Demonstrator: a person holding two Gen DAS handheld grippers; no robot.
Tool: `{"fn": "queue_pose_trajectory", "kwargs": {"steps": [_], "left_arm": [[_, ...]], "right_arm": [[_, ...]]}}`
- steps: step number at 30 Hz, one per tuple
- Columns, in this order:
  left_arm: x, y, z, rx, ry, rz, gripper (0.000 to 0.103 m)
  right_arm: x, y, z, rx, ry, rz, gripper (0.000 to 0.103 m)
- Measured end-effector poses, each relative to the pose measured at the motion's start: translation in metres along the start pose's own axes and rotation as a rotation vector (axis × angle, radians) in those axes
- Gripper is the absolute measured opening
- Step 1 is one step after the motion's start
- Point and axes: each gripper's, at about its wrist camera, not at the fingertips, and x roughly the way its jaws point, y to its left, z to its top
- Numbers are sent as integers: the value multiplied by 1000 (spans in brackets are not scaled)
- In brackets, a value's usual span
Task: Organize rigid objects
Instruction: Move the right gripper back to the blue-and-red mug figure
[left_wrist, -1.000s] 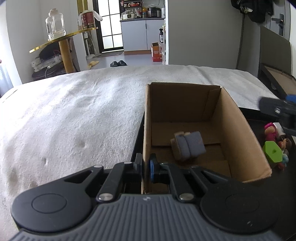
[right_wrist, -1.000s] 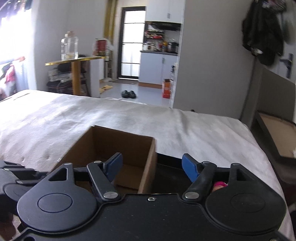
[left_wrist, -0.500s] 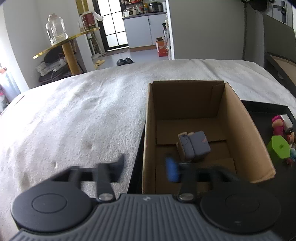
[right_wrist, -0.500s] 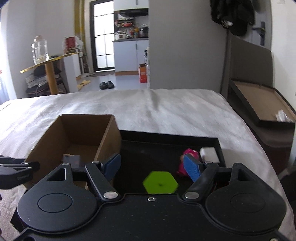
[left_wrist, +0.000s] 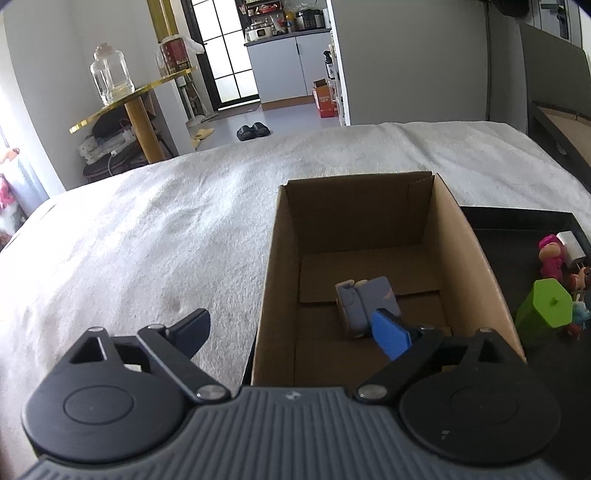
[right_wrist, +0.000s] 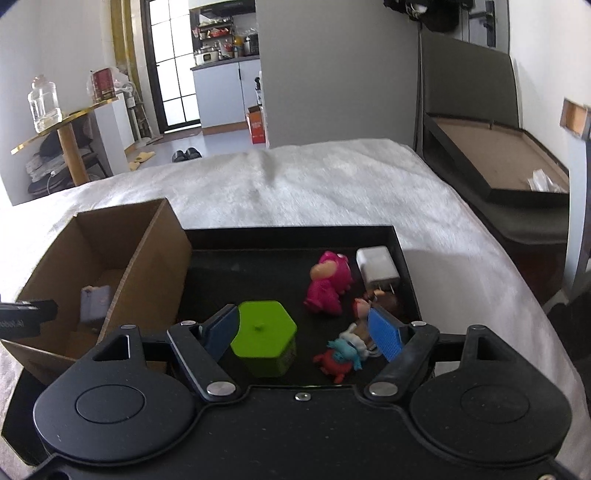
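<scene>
Between one placement and the next pick. Left hand-held gripper (left_wrist: 291, 334) just sprung wide apart over the near edge of the cardboard box (left_wrist: 476, 266), nothing between its jaws, straddling the left wall; grey-blue block (left_wrist: 365, 306) lying on the box floor, released. Right hand-held gripper (right_wrist: 303, 332) spread wide and empty, poised low over the black tray (right_wrist: 258, 266) just beside the box, with the green hexagonal container (right_wrist: 264, 341) nearest its left finger. Likely next: lowering the right fingers round the green container, closing, then lifting over the box's right wall. Crowded to the right: small red and blue figurine (right_wrist: 341, 356) near the blue pad, pink toy (right_wrist: 328, 282) and white charger (right_wrist: 376, 267) further back; risk of nudging these while closing. Box and tray both on a white-covered bed (right_wrist: 332, 184); left hand-held gripper best withdrawn from the box mouth first.
</scene>
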Motion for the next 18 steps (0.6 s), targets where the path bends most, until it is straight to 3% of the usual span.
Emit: {"fn": "queue_pose_trajectory", "kwargs": {"steps": [14, 18], "left_arm": [[-3, -13, 5, 44, -9, 81, 100], [-2, -15, 7, 54, -7, 104, 100]], "right_arm": [[26, -24, -14, 63, 52, 2, 74], [34, -37, -18, 122, 68, -3, 58]]}}
